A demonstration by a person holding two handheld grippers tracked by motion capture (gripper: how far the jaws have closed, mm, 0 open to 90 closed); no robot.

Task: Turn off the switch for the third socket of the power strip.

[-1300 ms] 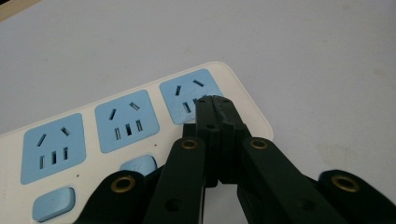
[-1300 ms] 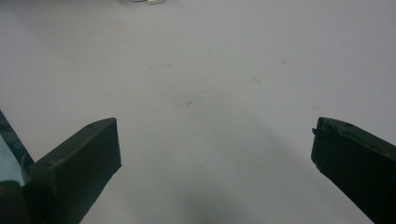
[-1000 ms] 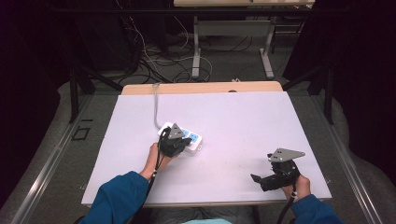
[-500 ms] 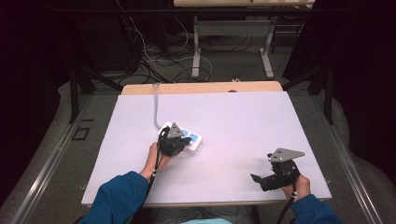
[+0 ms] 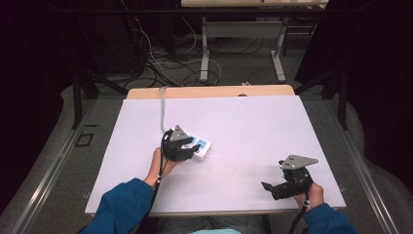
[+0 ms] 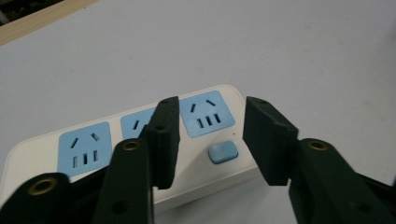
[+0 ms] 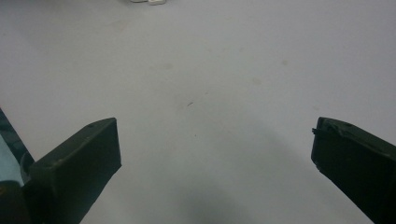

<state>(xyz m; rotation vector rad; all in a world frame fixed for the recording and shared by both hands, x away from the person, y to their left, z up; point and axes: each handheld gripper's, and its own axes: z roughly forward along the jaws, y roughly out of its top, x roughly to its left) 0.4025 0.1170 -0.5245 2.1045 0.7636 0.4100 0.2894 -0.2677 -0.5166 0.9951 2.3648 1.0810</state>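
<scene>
Hovering my left gripper point(image 6: 210, 140) just over the white power strip point(image 6: 140, 140), I had its jaws partway apart, and they had just been opening, with nothing pinched between them. Through that gap I could see the strip's small blue switch point(image 6: 223, 152), directly below and between the pads, and a blue socket face point(image 6: 207, 114) just beyond it; two more blue sockets ran off past my left-hand jaw. In the high view the left gripper point(image 5: 184, 148) sat at the strip's near end, with the strip's grey cord point(image 5: 162, 109) running away from it toward the far edge of the white table point(image 5: 253, 126). My right gripper point(image 7: 215, 158) was well apart from all that, its jaws spread wide over bare tabletop, holding nothing.
</scene>
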